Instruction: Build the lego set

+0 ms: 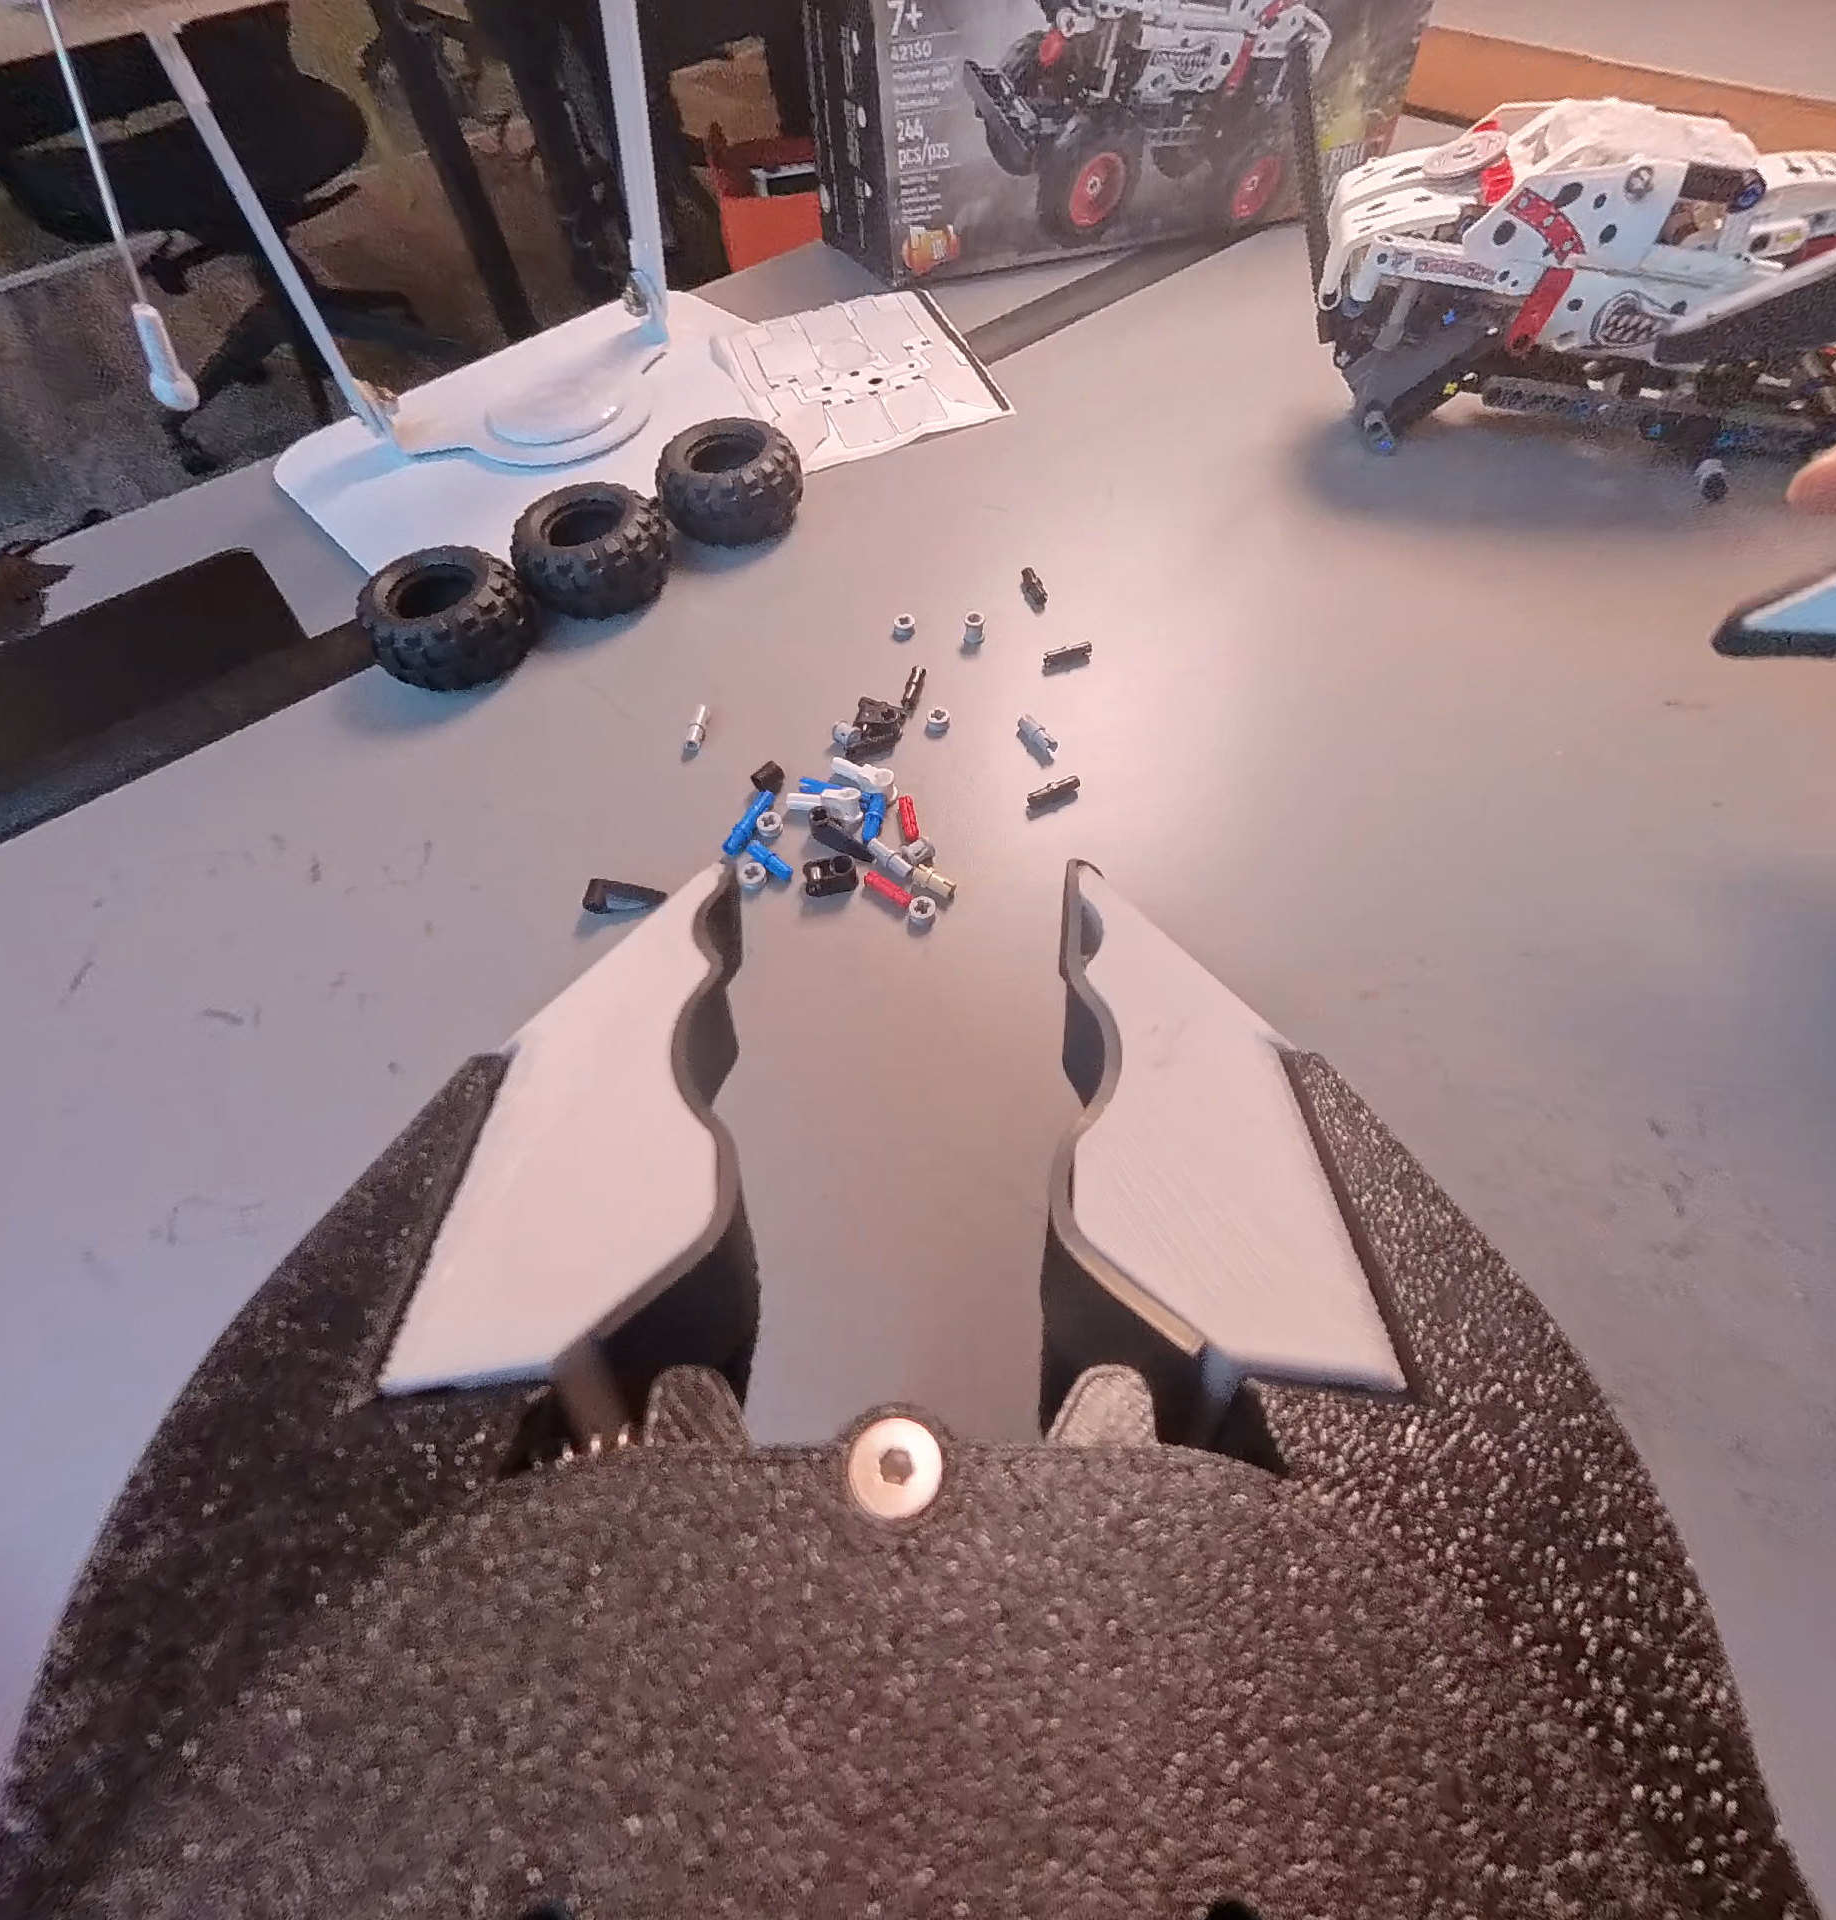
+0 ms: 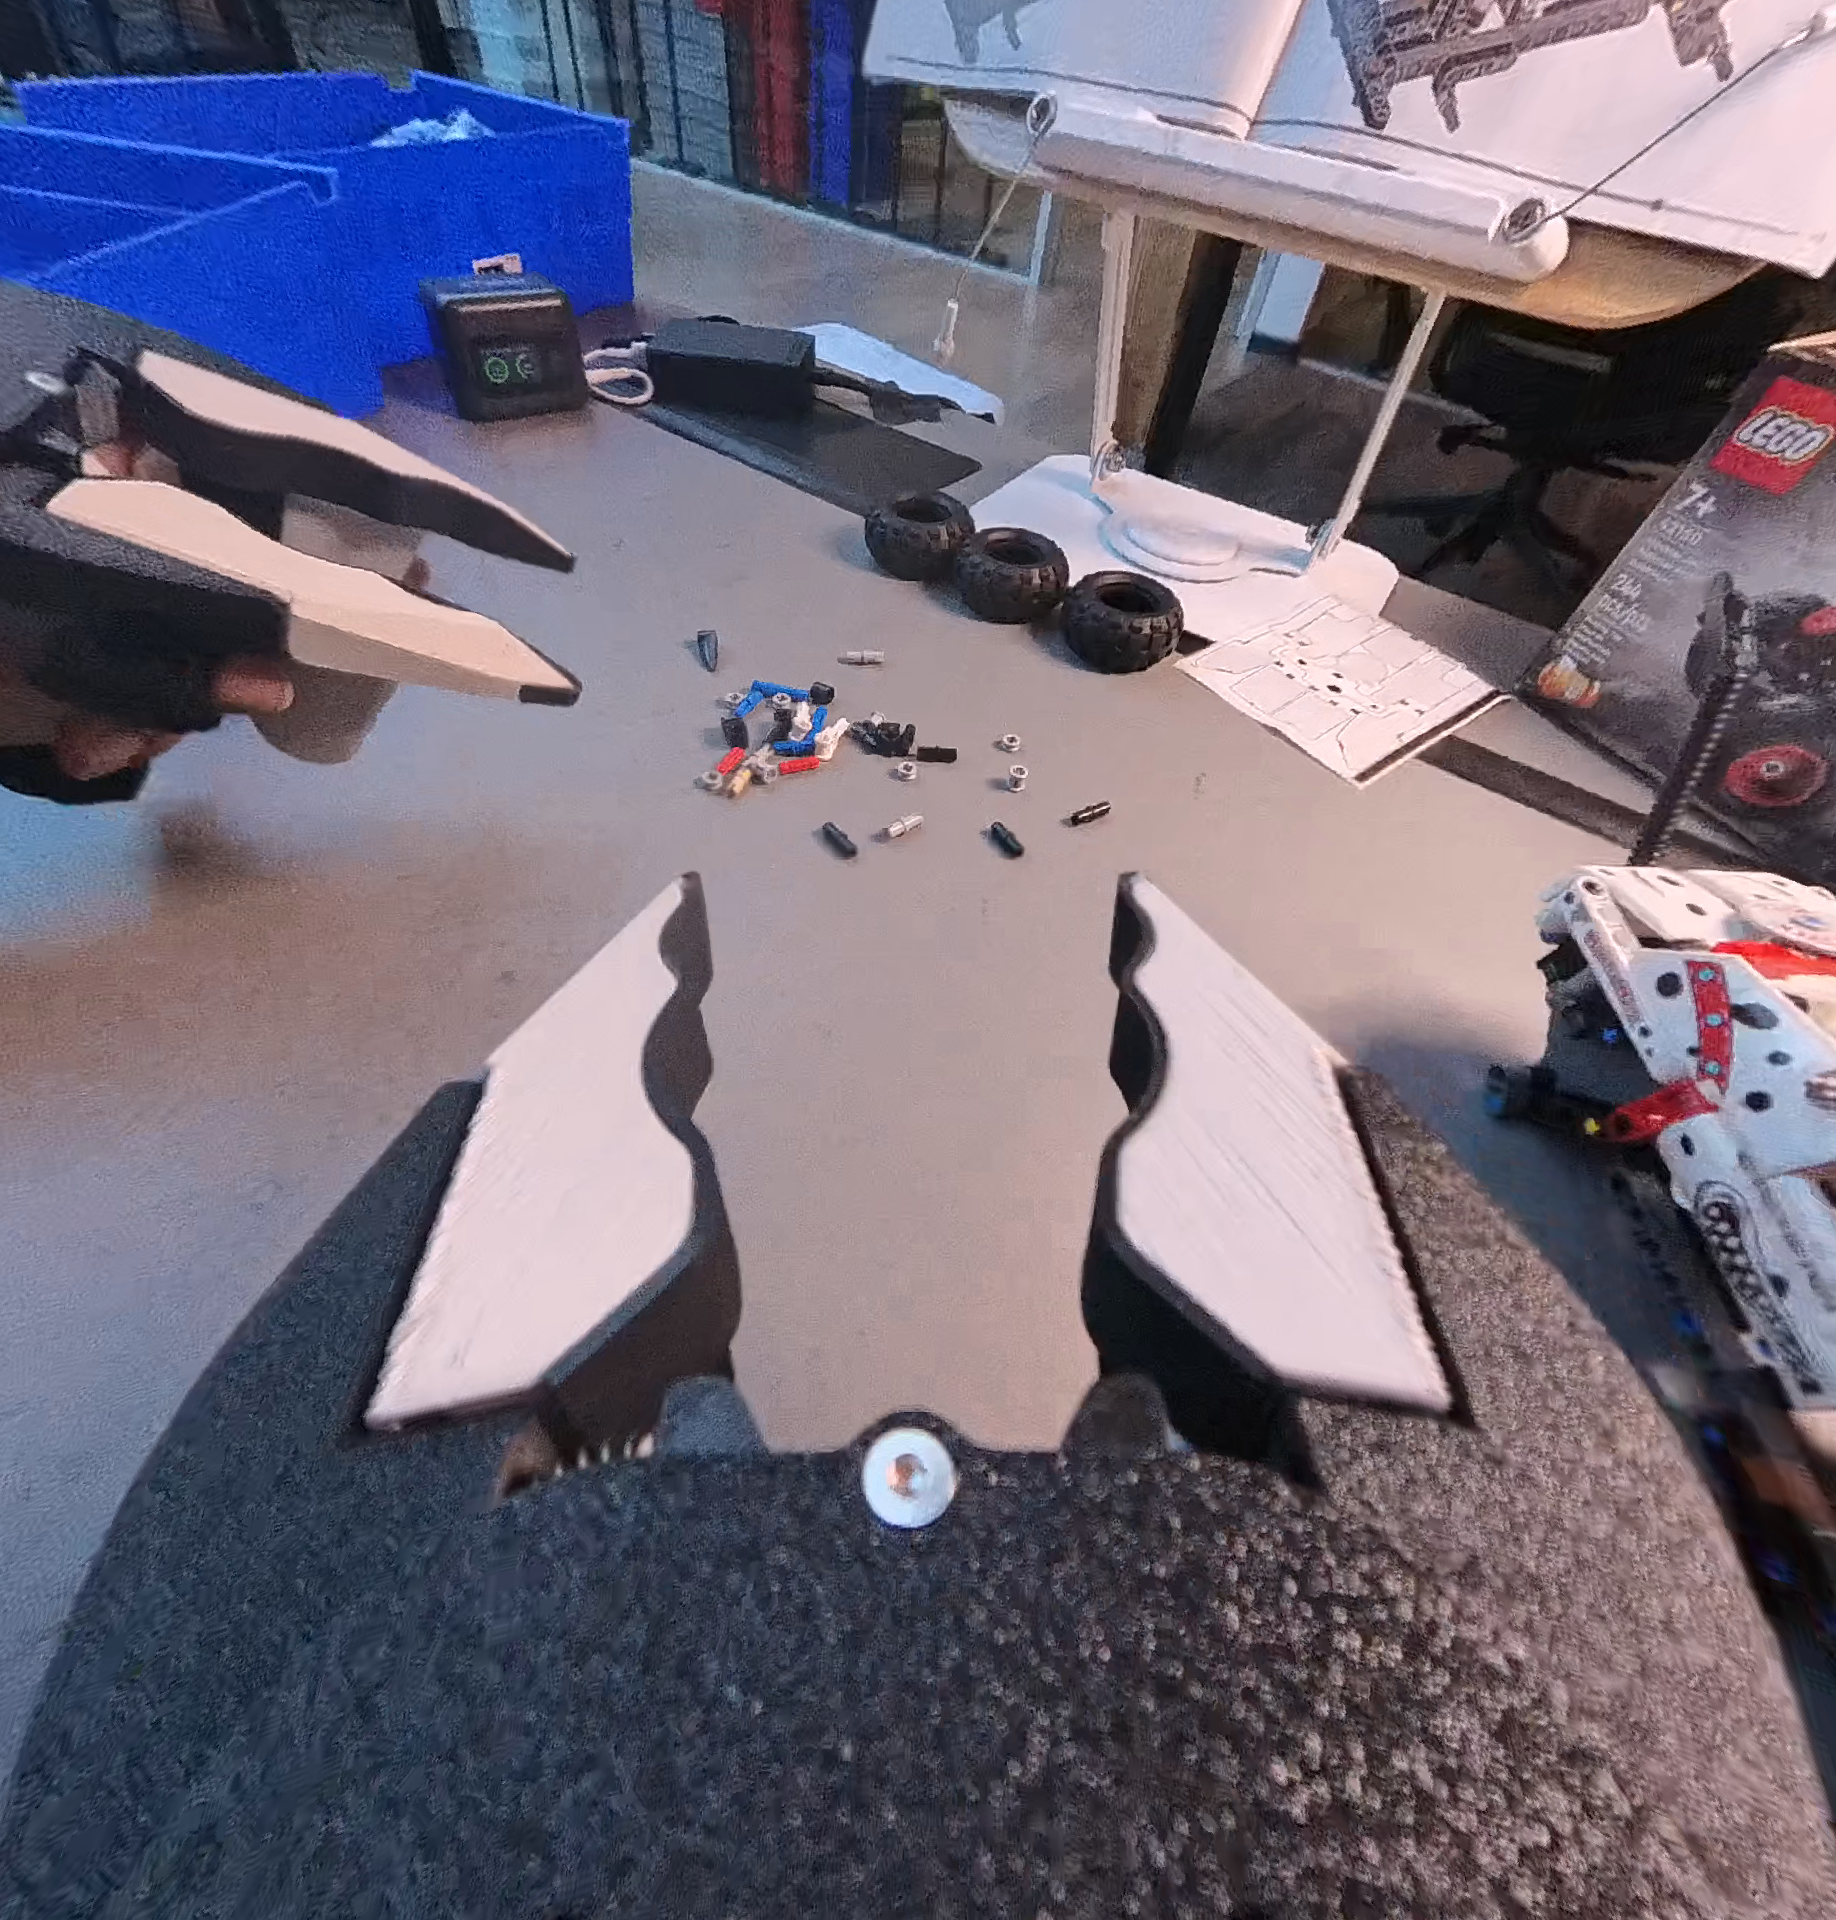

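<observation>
- Grey desk (image 1: 1309, 935) carries a loose heap of small lego pieces (image 1: 852, 821): blue, red, black, grey and white pins and connectors, with a few black pins and grey bushes scattered just beyond it.
- Left claw (image 1: 898, 883) hovers over the desk with its two fingers spread apart and nothing between them; their tips stand just short of the heap.
- Right claw (image 2: 903, 894) is likewise spread wide and empty, above bare desk, the scattered pins a little ahead of it.
- Three black knobbly tyres (image 1: 587, 551) lie in a row, touching one another, beside the white base of a stand (image 1: 498, 436).
- A white sheet with cut-out shapes (image 1: 862, 374) lies flat just past the tyres.
- The partly built truck (image 1: 1579, 281), white with black spots and red trim, sits at the right of the desk with no wheels on it.
- The set's box (image 1: 1101, 125) stands upright behind the sheet.
- A blue bin (image 2: 301, 208) sits at the far left in the right wrist view.
</observation>
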`<action>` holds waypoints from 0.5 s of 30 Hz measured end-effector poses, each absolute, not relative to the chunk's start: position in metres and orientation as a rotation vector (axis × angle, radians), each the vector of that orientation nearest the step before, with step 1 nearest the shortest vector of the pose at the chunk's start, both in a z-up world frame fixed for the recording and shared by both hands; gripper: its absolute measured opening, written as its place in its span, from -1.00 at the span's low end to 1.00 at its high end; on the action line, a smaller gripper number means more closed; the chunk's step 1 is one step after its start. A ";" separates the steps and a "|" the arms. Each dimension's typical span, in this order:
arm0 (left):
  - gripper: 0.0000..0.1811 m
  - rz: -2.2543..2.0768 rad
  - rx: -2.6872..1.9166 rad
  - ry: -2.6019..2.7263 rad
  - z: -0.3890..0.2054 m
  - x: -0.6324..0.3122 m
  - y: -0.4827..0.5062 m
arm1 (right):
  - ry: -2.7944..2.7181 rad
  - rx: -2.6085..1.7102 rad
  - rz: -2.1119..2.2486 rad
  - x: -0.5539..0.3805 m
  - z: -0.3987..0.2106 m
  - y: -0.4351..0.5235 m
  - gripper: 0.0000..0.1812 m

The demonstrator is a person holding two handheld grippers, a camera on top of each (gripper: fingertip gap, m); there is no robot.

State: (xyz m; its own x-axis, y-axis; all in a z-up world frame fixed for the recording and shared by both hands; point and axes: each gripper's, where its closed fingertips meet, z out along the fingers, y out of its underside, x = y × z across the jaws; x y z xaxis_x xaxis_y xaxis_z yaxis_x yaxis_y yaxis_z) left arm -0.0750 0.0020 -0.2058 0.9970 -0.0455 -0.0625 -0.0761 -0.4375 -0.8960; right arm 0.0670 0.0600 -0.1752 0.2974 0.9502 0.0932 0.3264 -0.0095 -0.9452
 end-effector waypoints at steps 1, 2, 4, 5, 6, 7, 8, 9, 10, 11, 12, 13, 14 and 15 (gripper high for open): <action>-0.30 0.058 -2.022 0.076 -0.204 -0.072 0.000 | -1.199 -1.546 0.771 0.070 -0.175 0.053 -0.14; -0.25 0.081 -2.025 0.067 -0.204 -0.068 -0.003 | -1.180 -1.547 0.763 0.073 -0.174 0.047 -0.12; -0.14 0.125 -2.032 0.038 -0.204 -0.064 -0.009 | -1.146 -1.558 0.732 0.076 -0.175 0.038 -0.08; -0.07 0.153 -2.034 0.013 -0.204 -0.064 -0.014 | -1.128 -1.564 0.731 0.077 -0.176 0.033 -0.05; 0.01 0.183 -2.037 -0.022 -0.204 -0.064 -0.020 | -1.115 -1.576 0.730 0.077 -0.177 0.029 0.00; 0.02 0.209 -2.043 -0.054 -0.203 -0.064 -0.027 | -1.120 -1.581 0.708 0.078 -0.179 0.026 0.07; 0.06 0.229 -2.048 -0.085 -0.203 -0.064 -0.036 | -1.118 -1.574 0.668 0.080 -0.179 0.026 0.13; 0.11 0.236 -2.050 -0.112 -0.202 -0.063 -0.045 | -1.112 -1.566 0.651 0.082 -0.176 0.024 0.15; 0.13 0.230 -2.055 -0.136 -0.202 -0.060 -0.054 | -1.110 -1.564 0.666 0.082 -0.174 0.020 0.15; 0.19 0.222 -2.062 -0.159 -0.203 -0.057 -0.063 | -1.107 -1.570 0.685 0.083 -0.172 0.015 0.17; 0.24 0.212 -2.066 -0.177 -0.203 -0.054 -0.072 | -1.111 -1.574 0.692 0.084 -0.170 0.011 0.18; 0.27 0.207 -2.065 -0.194 -0.202 -0.051 -0.081 | -1.118 -1.571 0.691 0.085 -0.169 0.007 0.19; 0.32 0.206 -2.063 -0.207 -0.201 -0.048 -0.090 | -1.120 -1.572 0.680 0.088 -0.168 0.004 0.19; 0.34 0.205 -2.063 -0.219 -0.200 -0.044 -0.099 | -1.125 -1.575 0.667 0.091 -0.167 0.000 0.19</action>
